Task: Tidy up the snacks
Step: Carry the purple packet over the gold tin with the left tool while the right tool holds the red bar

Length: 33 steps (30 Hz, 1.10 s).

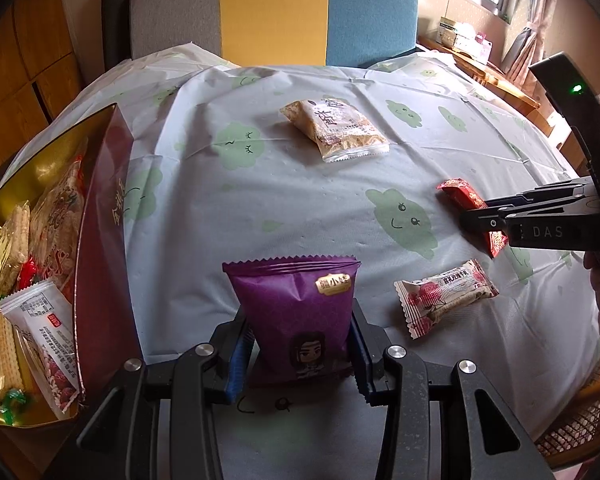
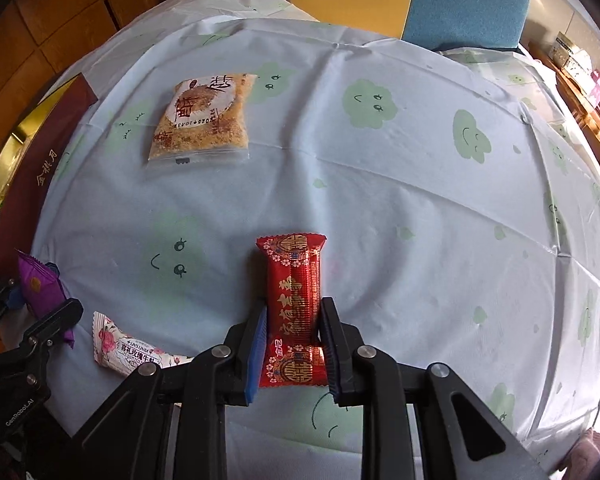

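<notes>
My left gripper (image 1: pixel 298 350) pinches a purple crinkle-edged foil snack pouch (image 1: pixel 296 312) between its blue pads, the pouch standing upright with its top toward twelve o'clock. At nine o'clock from it sits the dark red cardboard box with a gold lining (image 1: pixel 100 240), already holding several wrapped snacks.

My right gripper (image 2: pixel 292 344) has its jaws closed on a red foil candy bar with gold lettering (image 2: pixel 296 304); the pads press its sides near the lower end, and the bar runs out toward twelve o'clock over the pale tablecloth with green cloud faces (image 2: pixel 420 220).

From the right wrist view, a clear packet of tan crumbly snack (image 2: pixel 202 120) lies flat at eleven o'clock, well apart. A white wrapper printed with pink roses (image 2: pixel 128 350) lies at nine o'clock, near the gripper and between the two grippers.
</notes>
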### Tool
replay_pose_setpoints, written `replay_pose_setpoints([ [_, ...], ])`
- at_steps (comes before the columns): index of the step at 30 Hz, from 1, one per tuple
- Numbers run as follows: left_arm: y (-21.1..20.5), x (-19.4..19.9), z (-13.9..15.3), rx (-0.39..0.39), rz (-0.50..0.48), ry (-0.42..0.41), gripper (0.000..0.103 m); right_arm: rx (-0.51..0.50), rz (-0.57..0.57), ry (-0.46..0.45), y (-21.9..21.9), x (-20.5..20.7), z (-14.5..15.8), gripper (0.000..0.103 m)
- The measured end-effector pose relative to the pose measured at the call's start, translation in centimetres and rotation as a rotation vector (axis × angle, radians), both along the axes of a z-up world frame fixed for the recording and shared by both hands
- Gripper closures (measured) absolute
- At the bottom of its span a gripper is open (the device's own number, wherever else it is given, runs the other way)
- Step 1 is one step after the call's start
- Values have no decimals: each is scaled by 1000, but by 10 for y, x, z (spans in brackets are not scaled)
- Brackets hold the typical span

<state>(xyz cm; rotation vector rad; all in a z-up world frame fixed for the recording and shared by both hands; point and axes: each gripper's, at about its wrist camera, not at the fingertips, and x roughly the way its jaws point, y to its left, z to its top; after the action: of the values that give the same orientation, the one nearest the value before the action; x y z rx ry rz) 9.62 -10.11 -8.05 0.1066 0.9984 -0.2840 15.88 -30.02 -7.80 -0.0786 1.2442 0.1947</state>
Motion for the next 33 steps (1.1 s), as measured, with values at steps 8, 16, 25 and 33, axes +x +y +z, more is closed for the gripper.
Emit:
replay_pose_setpoints([
  [8, -2, -1, 0, 15, 4, -12, 61, -42, 26, -30, 6, 1, -3, 77],
  [16, -5, -2, 2, 42, 6, -17, 64, -71, 46, -35, 13, 0, -3, 77],
  [25, -6, -10, 19, 27, 5, -54, 65, -97, 65, -47, 26, -9, -3, 77],
  [33, -7, -21, 30, 15, -4, -64, 65, -98, 68, -52, 25, -9, -1, 77],
])
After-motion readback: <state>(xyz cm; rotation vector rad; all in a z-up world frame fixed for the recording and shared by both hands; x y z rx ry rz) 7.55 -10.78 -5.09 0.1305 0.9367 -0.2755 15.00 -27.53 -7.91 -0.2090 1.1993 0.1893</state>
